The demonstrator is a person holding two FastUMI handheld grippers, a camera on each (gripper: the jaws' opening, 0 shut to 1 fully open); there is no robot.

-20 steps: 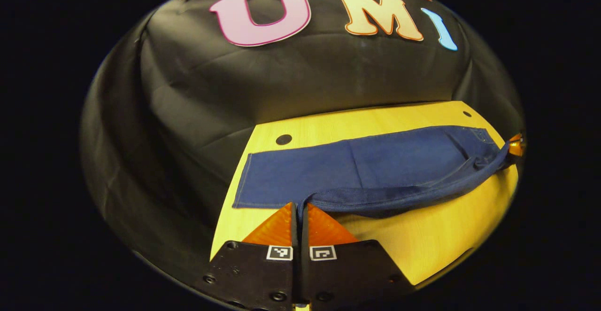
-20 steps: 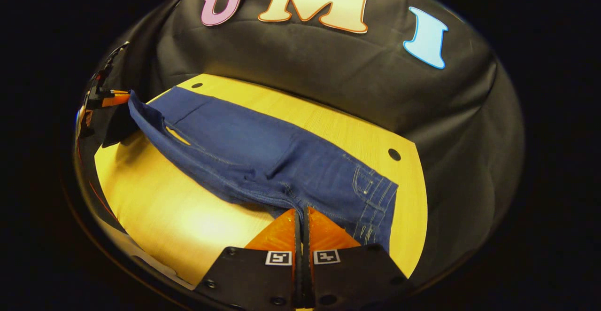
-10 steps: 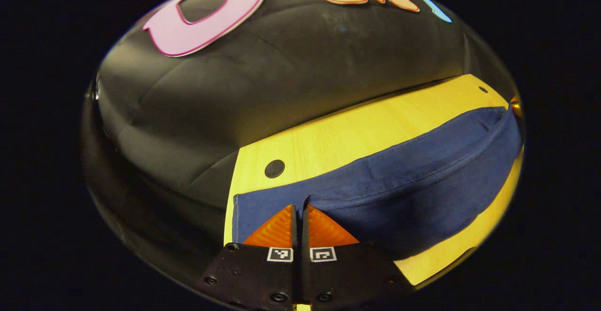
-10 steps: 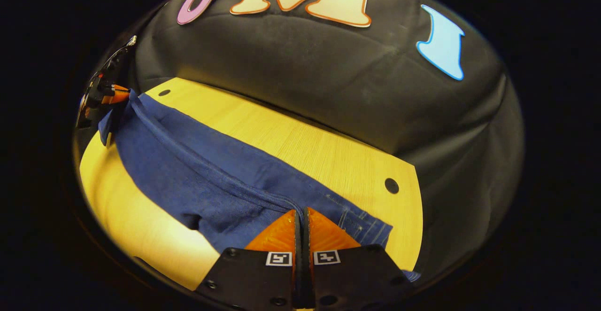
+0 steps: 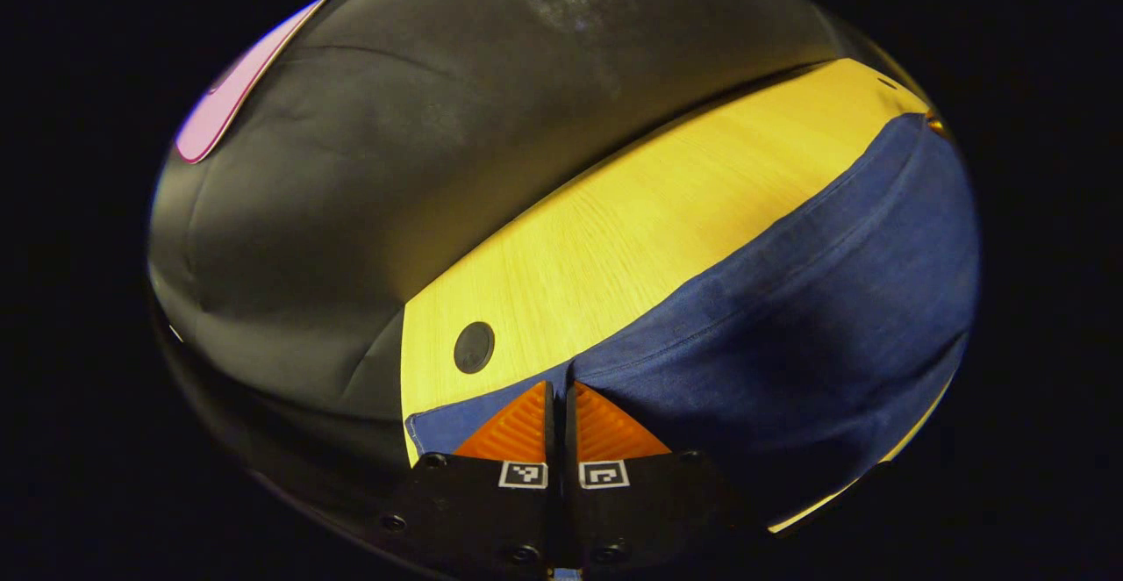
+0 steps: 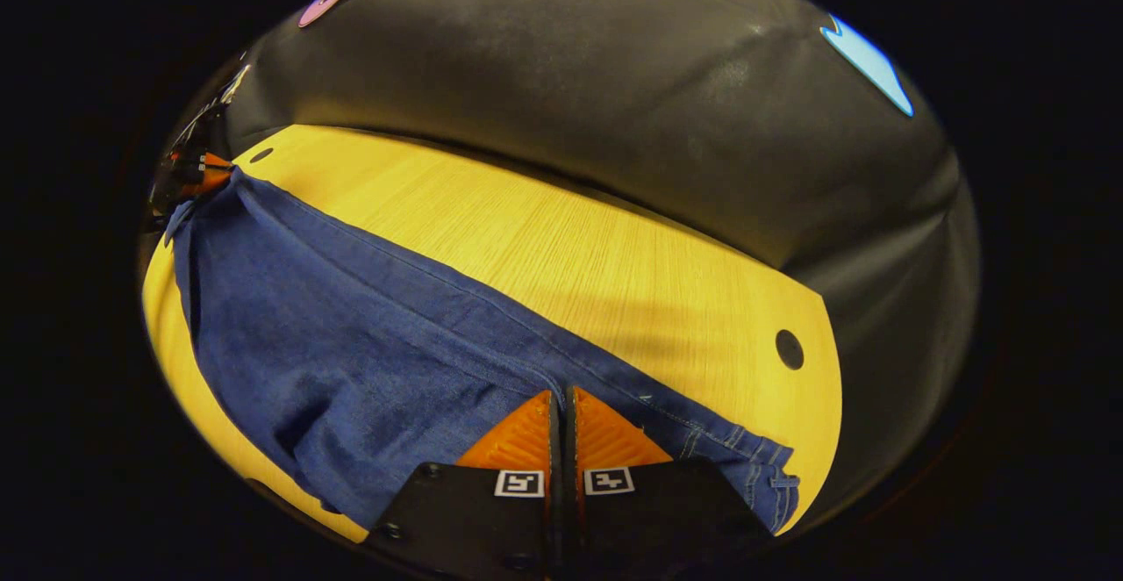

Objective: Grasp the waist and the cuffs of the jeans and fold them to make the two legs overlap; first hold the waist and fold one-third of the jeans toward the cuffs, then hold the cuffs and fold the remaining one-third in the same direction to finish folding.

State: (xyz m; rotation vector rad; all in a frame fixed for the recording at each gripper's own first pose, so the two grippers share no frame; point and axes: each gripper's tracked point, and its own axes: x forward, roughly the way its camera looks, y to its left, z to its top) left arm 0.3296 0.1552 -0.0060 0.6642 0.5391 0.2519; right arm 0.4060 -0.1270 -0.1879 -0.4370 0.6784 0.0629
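At the left end of the yellow wood-grain table (image 5: 614,230), the left claw (image 5: 558,388) is clamped tight on the cuff end of the blue jeans (image 5: 790,318), its two fingers pressed together with a hem of cloth pinched between them. From there the denim runs rightward as one long, taut top edge with the lifted leg hanging below it in a soft belly toward the table. In the right gripper view the same edge reaches the right claw (image 6: 561,397), which is likewise closed on the waist end, just beside the stitched pocket corner (image 6: 754,467); the left claw appears far off at the table's other end (image 6: 197,173), holding the cuff. The step in hand looks like the lengthwise fold that lays one leg over the other. To do it well, both claws should likely travel together at equal height, keep the gripped edge straight, and set it down flush along the far side seam so cuffs and waistband line up. The denim is matte, mid-weight and finely twilled, with pale topstitching. The table is smooth and glossy, with round dark holes (image 5: 474,347) near its corners.
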